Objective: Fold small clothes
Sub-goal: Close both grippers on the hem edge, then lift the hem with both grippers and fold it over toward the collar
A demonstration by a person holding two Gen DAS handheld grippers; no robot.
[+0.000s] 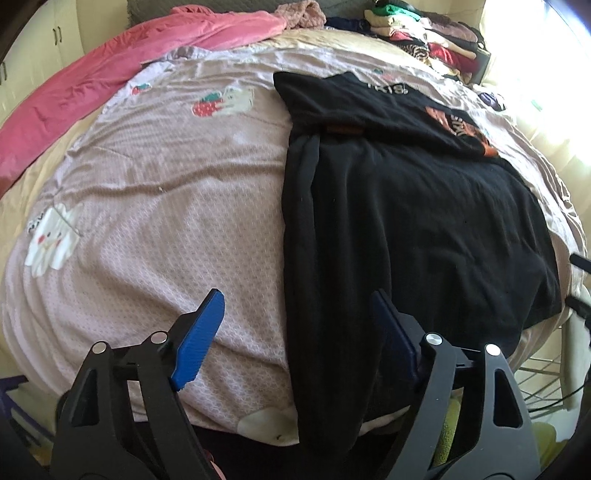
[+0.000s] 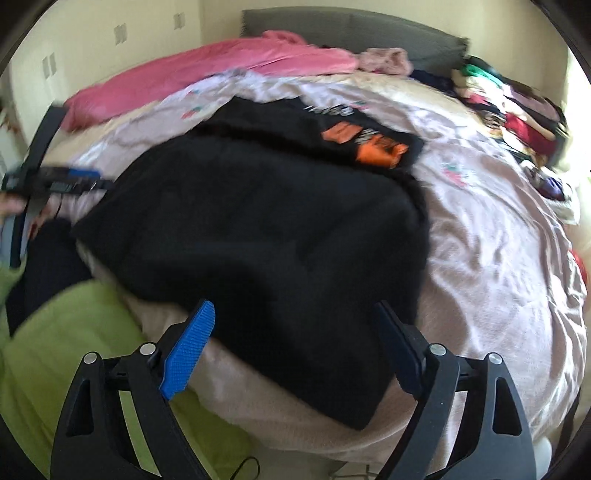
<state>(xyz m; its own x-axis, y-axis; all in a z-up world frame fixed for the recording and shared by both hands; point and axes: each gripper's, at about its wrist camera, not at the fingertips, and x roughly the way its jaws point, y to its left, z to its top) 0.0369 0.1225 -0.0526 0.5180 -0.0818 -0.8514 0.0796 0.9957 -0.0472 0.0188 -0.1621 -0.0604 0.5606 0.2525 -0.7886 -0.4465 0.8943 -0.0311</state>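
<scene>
I stand at the near edge of a bed, a gripper in each hand, with a black garment (image 1: 406, 206) spread flat on the pale pink bedspread (image 1: 166, 221) so that it can be folded. It lies on the right half of the bed as my left camera sees it, its far end showing an orange print (image 2: 365, 146) and its near left portion trailing over the mattress edge. That left side looks already turned in along its length, though the dark cloth hides its creases and I cannot be sure of the fold line.

My left gripper (image 1: 299, 321) hangs above the garment's near left edge, its jaws spread wide, the blue pads (image 1: 201, 339) clear of the cloth and holding nothing. My right gripper (image 2: 295, 332) hovers over the garment's near end, jaws equally wide and empty; that view is blurred, so whether a pad brushes the fabric is hard to tell. In it the left gripper appears far to the left, beside the garment's edge.

A pink blanket (image 1: 110, 70) lies bunched along the far left of the bed, and a stack of folded clothes (image 1: 424, 33) sits at the far right corner, likely where finished pieces go. By my judgement, the next step is to pinch the near hem with both grippers and carry it toward the far end.
</scene>
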